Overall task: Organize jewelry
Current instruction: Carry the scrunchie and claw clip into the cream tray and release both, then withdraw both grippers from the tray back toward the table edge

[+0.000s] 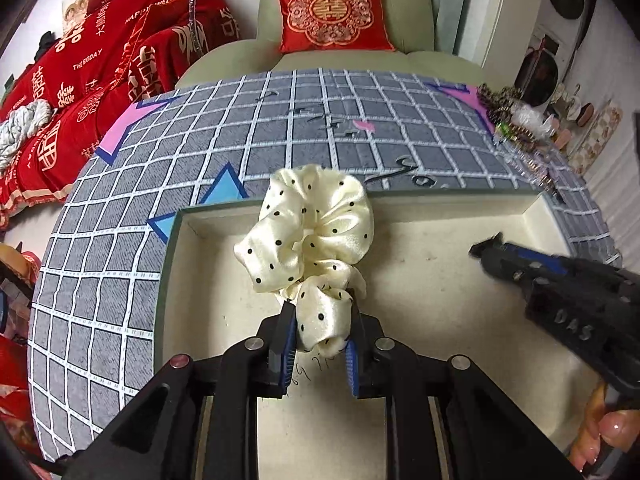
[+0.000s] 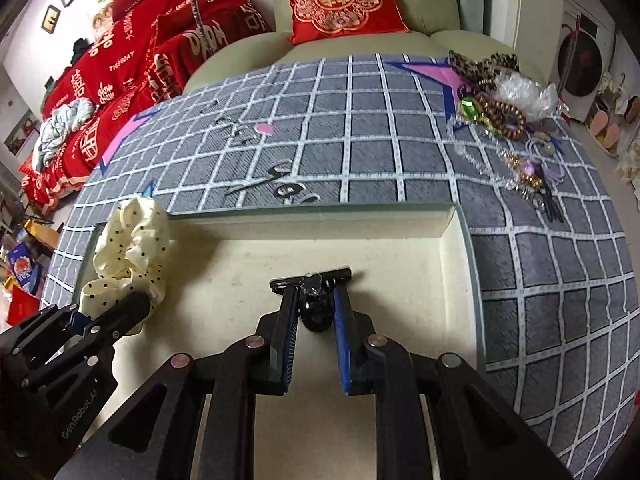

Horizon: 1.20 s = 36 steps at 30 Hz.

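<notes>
My left gripper (image 1: 320, 320) is shut on a cream satin scrunchie with black dots (image 1: 308, 232) and holds it over the left part of a shallow cream tray (image 1: 460, 320). It also shows at the left of the right wrist view, the scrunchie (image 2: 128, 240) in the left gripper (image 2: 120, 312). My right gripper (image 2: 316, 300) is shut on a black hair clip (image 2: 312, 280) over the middle of the tray (image 2: 400, 248). In the left wrist view the right gripper (image 1: 492, 252) comes in from the right.
The tray lies on a grey grid-pattern cloth (image 2: 360, 120). A heap of bracelets, beads and hair ties (image 2: 504, 120) lies at the cloth's far right. A green sofa with a red cushion (image 2: 340, 0) stands behind; red bedding (image 2: 140, 60) lies at the left.
</notes>
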Motion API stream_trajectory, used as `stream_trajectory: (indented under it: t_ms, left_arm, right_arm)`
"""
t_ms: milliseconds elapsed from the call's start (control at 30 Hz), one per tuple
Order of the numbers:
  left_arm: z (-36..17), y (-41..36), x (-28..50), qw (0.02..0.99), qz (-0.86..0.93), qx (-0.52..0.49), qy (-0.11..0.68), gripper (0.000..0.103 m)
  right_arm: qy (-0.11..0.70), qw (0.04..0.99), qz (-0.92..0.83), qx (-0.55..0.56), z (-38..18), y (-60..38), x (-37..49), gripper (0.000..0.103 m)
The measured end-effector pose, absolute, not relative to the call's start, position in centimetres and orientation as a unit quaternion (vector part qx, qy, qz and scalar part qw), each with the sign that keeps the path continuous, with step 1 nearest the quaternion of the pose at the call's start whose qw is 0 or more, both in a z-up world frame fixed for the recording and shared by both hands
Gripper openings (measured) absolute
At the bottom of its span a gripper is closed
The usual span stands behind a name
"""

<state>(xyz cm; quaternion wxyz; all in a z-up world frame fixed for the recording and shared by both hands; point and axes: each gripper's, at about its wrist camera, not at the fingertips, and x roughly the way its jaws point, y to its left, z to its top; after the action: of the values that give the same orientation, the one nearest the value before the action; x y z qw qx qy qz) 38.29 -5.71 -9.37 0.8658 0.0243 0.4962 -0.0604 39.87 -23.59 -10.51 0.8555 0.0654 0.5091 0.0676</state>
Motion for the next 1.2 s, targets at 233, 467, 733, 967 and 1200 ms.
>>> stream_trajectory:
  t_ms: [233, 467, 733, 967, 1200]
  left_arm:
    - [-8.8, -6.1, 38.1, 0.868, -0.042, 0.045, 0.492, 0.066]
    - [-7.2, -5.7, 37.3, 0.875, -0.035, 0.051, 0.48, 0.066]
    - [-4.2, -5.8, 34.1, 0.886, -0.045, 0.054, 0.458, 0.066]
    - [-2.4, -4.5, 29.8, 0.897, -0.047, 0.031, 0.438, 0.103]
    - [-1.7, -3.2, 25.7, 0.901, -0.04, 0.023, 0.43, 0.103]
  right_arm:
    - [0.51, 0.855, 0.067, 0.067, -10.2, -23.3, 39.7, 0.07]
    - [0.488, 0.866, 0.061, 0.084, -7.7, -24.3, 38.7, 0.071]
    - [0.469, 0.875, 0.066, 0.104, -4.6, -25.2, 35.8, 0.079]
    - [0.46, 0.878, 0.069, 0.108, -3.1, -25.7, 31.9, 0.082]
    - [0.459, 0.879, 0.077, 0.105, -2.4, -25.5, 28.5, 0.088]
